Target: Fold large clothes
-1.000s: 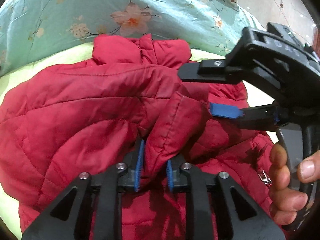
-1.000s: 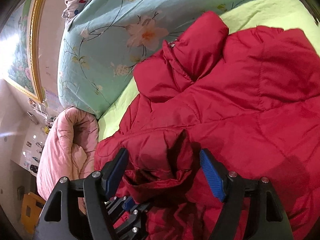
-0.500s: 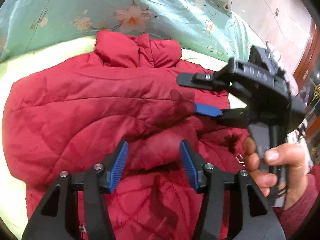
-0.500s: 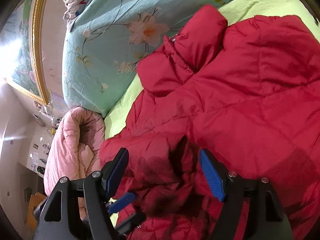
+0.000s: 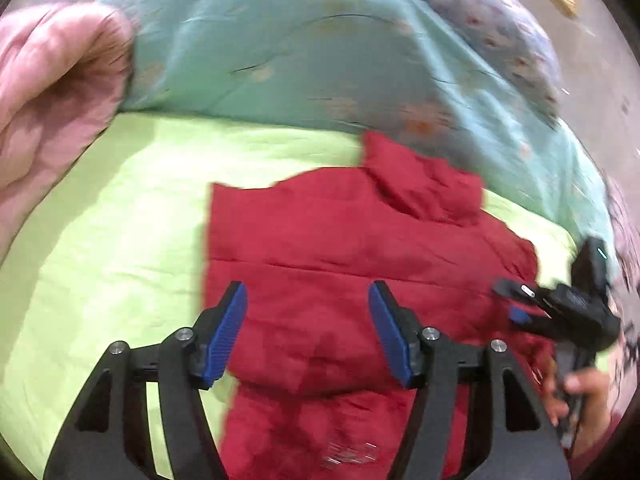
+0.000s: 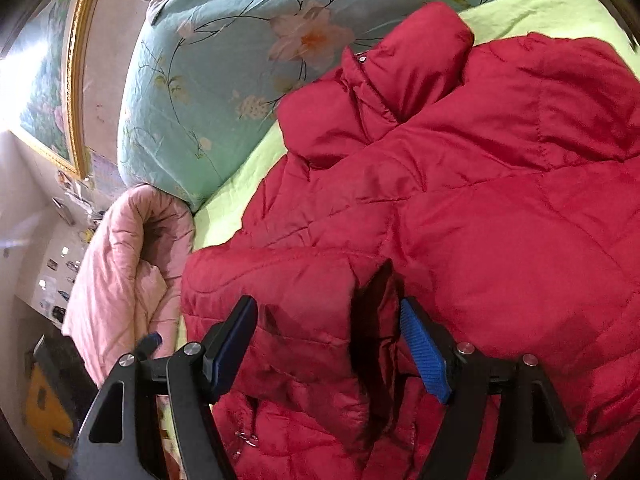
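A red quilted jacket (image 5: 340, 248) lies on the lime-green bed sheet (image 5: 116, 232), collar toward the far pillows. It fills the right wrist view (image 6: 480, 208) too, with a sleeve folded over its front. My left gripper (image 5: 308, 334) is open and empty, raised above the jacket's near part. My right gripper (image 6: 328, 344) is open, its blue pads astride a fold of the sleeve without pinching it. The right gripper also shows at the right edge of the left wrist view (image 5: 560, 308), held by a hand.
A teal floral quilt (image 6: 224, 80) lies behind the jacket. A pink quilted blanket (image 6: 128, 264) is bunched at the bed's side, also in the left wrist view (image 5: 48, 92). A gold-framed picture (image 6: 76, 60) hangs on the wall. The left wrist view is blurred.
My left gripper let go of the red fold, opened, and drew back and up from the jacket. The right gripper stayed open and lifted slightly off to the right.
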The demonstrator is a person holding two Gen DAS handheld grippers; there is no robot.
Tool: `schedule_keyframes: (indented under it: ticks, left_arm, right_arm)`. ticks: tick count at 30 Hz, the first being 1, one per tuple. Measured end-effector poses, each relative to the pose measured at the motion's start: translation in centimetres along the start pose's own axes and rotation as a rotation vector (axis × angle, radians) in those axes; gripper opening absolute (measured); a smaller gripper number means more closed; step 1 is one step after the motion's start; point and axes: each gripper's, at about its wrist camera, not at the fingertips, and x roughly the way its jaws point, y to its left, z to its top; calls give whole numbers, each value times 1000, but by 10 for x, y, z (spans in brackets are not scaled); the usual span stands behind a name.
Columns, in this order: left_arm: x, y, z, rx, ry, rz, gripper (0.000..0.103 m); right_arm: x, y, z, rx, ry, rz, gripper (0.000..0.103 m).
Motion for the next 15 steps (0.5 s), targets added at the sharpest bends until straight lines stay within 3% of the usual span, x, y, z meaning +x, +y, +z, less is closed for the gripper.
schedule_keyframes:
  ticks: [2,7,9,10,11,15]
  left_arm:
    - [14,17,2,-32,14,25,62]
    - [48,36,-4,-96,87,-2,62]
    - [53,35,-4,-95,95,7,62]
    - [54,33,-3,-90,93,11,62]
    - [53,31,-2,-86,91,16,62]
    - [52,20,11,-78,75,-8,62]
  right_arm:
    - [-2,-1,-4,3,-5,-14,76]
    - [2,0,-12,-8,15,5,76]
    - [6,5,-12,-34,26,-7,56]
    - [7,8,-11,-54,37,1,18]
    - [6,11,-10,-62,44,11,12]
    - [-17,24,3,-113,-25,19,7]
